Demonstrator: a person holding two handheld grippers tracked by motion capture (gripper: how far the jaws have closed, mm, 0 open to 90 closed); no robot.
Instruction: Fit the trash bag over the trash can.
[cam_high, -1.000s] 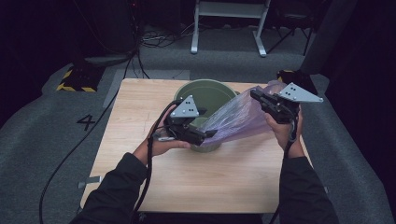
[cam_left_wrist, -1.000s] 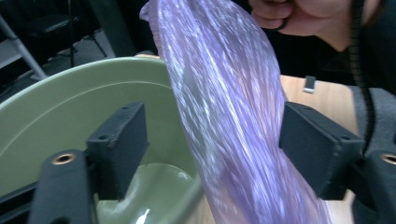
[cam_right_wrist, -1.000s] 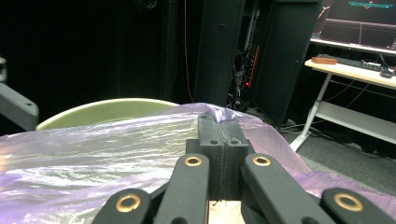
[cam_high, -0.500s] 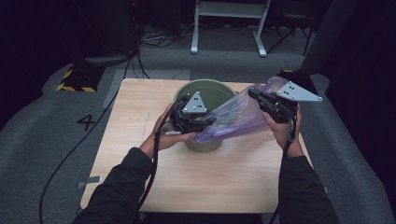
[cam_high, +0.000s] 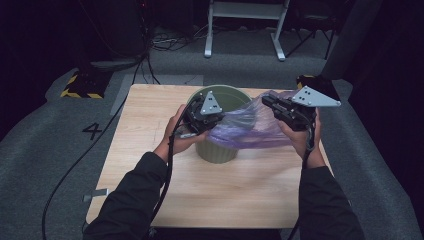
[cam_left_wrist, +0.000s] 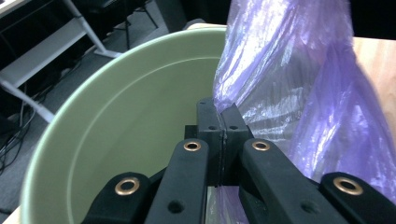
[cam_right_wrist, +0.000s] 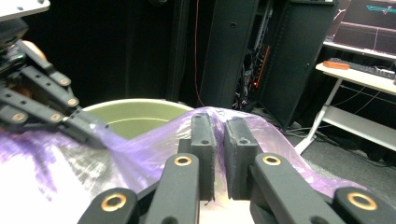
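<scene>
With our left gripper (cam_left_wrist: 223, 122) just clenched on the purple bag (cam_high: 250, 125) and our right gripper (cam_right_wrist: 219, 135) loosening slightly, the film may slip before lining the green bin (cam_high: 220, 150).

The bag (cam_high: 250, 127) hides the bin's (cam_high: 227, 97) right rim and wall in the high view. The left tool view cuts off bin and bag at its edges.

Light fell from overhead onto the pale bench (cam_high: 240, 190), while the room around it stayed nearly black. The purple bag (cam_left_wrist: 299, 84) glared with white sheen, and its near folds looked soft and blurred.
</scene>
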